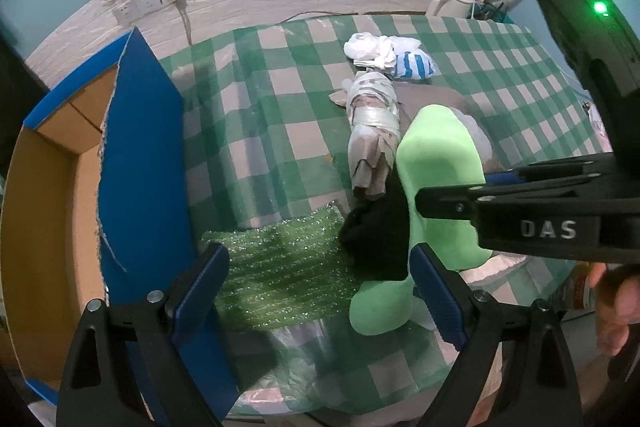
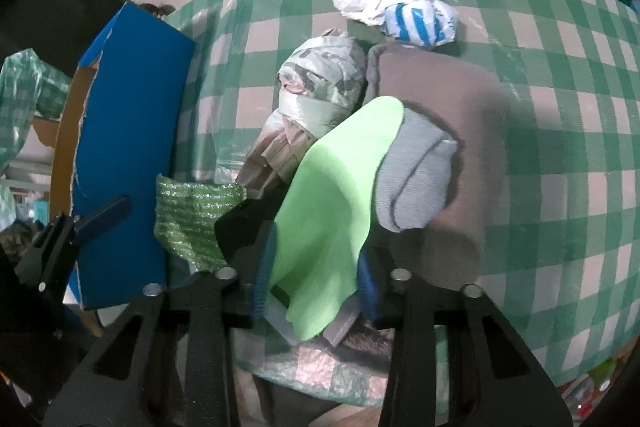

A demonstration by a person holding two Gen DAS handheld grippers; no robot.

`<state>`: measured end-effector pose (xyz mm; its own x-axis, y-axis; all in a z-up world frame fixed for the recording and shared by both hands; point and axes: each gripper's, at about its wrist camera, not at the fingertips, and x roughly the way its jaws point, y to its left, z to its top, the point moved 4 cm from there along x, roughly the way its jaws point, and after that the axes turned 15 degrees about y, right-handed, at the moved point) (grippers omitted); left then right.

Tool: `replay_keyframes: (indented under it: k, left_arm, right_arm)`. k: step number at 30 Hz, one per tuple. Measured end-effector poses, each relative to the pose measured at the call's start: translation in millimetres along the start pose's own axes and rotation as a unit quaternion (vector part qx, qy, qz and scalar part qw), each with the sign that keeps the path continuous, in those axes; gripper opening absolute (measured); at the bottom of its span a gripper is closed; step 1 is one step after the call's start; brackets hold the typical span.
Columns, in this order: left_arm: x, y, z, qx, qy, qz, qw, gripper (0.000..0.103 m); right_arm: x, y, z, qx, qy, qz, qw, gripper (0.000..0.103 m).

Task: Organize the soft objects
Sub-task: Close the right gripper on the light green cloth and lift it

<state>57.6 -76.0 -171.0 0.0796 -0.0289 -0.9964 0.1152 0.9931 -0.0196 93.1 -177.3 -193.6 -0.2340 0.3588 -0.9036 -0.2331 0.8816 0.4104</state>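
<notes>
Here the right gripper (image 2: 316, 283) seemingly pinches the green cloth (image 2: 336, 195); the left gripper (image 1: 320, 291) gapes empty over the bubble wrap (image 1: 280, 267) just beside it.

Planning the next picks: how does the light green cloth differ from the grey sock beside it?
The light green cloth is bright, smooth and flat, draped between the right gripper fingers; the grey sock is dull, ribbed and bunched, lying free on a brown cloth. Both are soft, in one pile.
</notes>
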Motion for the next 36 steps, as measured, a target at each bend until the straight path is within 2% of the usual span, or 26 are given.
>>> replay_keyframes:
  k: [2,6,9,11,14,20,25,29,31,36]
  left_arm:
    - [1,-1,0,0.002,0.000,-0.001,1.0000,0.092]
    - [2,-1,-1,0.006,0.000,0.004,1.0000,0.092]
    - [1,-2,-1,0.009,0.000,0.004,1.0000,0.092]
    - [2,-2,-1,0.008,-0.001,0.005,1.0000,0.092]
    - [2,-2,-1,0.008,0.001,0.003,1.0000,0.092]
    - [0,-1,1,0.003,0.000,-0.002,1.0000,0.092]
    - [-2,1,4,-0.007,0.000,-0.006,1.0000,0.092]
    - [-4,0,7,-0.012,-0.001,-0.011,0.9999,0.092]
    - [-5,-3,8,-0.010,-0.002,-0.007,0.9999,0.092]
    - [-2,-4,8,-0.014,0.002,-0.004,0.9999,0.092]
  right_arm:
    - [5,1,2,-0.002,0.002,0.005,1.000,0.021]
    - [13,-5,3,0.010,0.012,0.003,1.000,0.019]
    - [13,-7,3,0.012,0.008,0.004,1.000,0.007]
    - [11,-8,3,0.011,0.004,0.003,1.000,0.003]
    - [3,-8,1,0.011,-0.008,0.014,1.000,0.002]
    - [-29,-7,-2,0.003,-0.038,0.056,0.998,0.001]
    - [-46,-5,-3,-0.001,-0.055,0.068,0.996,0.001]
    - [-62,-3,-7,-0.012,-0.071,0.062,0.995,0.001]
    - [-59,0,-9,-0.021,-0.065,0.057,0.996,0.003]
    - [-44,-3,-10,-0.018,-0.045,0.020,0.999,0.013]
